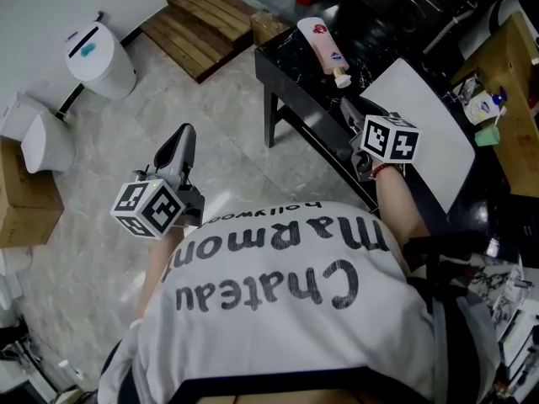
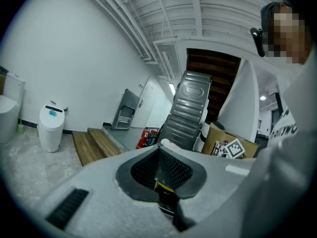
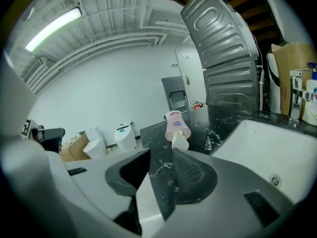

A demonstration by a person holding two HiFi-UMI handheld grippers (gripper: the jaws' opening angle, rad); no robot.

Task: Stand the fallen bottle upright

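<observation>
A pink bottle (image 1: pixel 322 47) with a cream cap lies on its side on the black marble counter (image 1: pixel 286 66). In the right gripper view the bottle (image 3: pixel 175 124) lies straight ahead, cap end toward me, a short way beyond the jaws. My right gripper (image 1: pixel 352 112) hovers over the counter's near part, between the bottle and the sink. Its jaws stand a little apart with nothing between them (image 3: pixel 161 157). My left gripper (image 1: pixel 183 137) hangs over the floor, left of the counter, jaws together and empty (image 2: pixel 161 152).
A white sink (image 1: pixel 421 124) is set in the counter right of the bottle, with a faucet (image 3: pixel 295 90) and a pump dispenser (image 1: pixel 482 108) beyond. On the floor stand a white bin (image 1: pixel 101 57), wooden steps (image 1: pixel 202 23) and a cardboard box (image 1: pixel 25 204).
</observation>
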